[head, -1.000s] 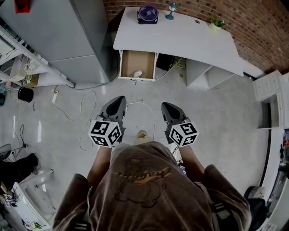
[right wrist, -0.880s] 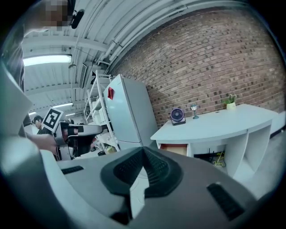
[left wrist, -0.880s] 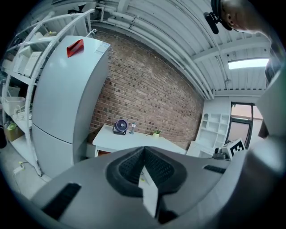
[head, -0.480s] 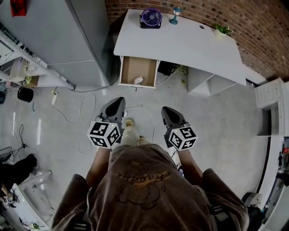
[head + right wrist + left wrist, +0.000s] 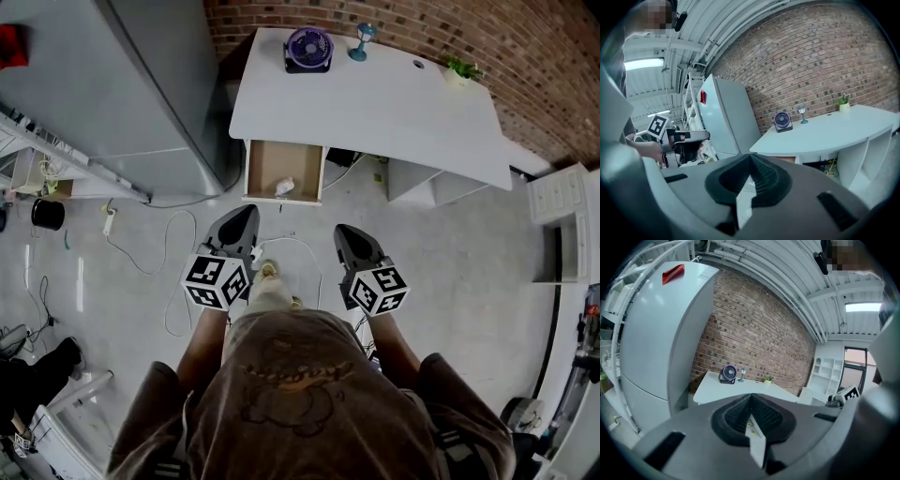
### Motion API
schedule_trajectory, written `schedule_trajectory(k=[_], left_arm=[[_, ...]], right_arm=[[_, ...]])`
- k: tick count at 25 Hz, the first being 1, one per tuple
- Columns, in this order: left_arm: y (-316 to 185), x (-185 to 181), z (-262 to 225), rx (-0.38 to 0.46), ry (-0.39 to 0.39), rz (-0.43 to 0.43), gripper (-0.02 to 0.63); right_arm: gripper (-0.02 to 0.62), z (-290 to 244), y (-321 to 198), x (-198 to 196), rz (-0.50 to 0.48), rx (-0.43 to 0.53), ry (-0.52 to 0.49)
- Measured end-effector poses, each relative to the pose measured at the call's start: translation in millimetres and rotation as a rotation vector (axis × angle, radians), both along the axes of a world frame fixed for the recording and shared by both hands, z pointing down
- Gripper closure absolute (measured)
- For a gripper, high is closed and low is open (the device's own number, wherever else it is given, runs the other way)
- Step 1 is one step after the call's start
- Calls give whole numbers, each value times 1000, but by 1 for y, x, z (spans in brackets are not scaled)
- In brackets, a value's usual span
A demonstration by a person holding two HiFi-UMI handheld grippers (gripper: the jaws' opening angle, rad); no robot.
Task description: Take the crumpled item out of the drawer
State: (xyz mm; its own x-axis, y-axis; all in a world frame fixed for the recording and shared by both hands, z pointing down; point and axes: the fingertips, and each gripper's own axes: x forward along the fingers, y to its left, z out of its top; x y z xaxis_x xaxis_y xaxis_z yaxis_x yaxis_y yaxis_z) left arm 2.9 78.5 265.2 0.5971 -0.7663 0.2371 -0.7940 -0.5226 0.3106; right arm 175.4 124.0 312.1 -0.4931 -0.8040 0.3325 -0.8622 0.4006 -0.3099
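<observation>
A small white crumpled item (image 5: 284,187) lies in the open brown drawer (image 5: 267,165), which is pulled out under the left end of the white desk (image 5: 375,94). The person stands on the floor short of it, holding both grippers forward side by side. The left gripper (image 5: 246,216) points at the drawer, its jaws together and empty. The right gripper (image 5: 343,233) is level with it to the right, also shut and empty. In the left gripper view the closed jaws (image 5: 751,396) face the desk (image 5: 736,389); the right gripper view shows the same (image 5: 750,156).
A purple fan (image 5: 307,47), a small lamp (image 5: 361,39) and a potted plant (image 5: 459,70) stand on the desk by the brick wall. A tall grey fridge (image 5: 122,84) stands left of the drawer. Cables (image 5: 178,272) trail on the floor. White shelving (image 5: 562,187) stands at the right.
The person has walked toward the desk, one foot now showing between the grippers. Both grippers have come closer to the open drawer, still shut and side by side.
</observation>
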Motion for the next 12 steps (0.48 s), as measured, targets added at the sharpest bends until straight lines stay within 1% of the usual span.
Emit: schedule_trajectory(k=[12], left_arm=[[-77, -4, 19, -35, -24, 62, 598]], right_arm=[[598, 17, -75, -12, 35, -36, -4]])
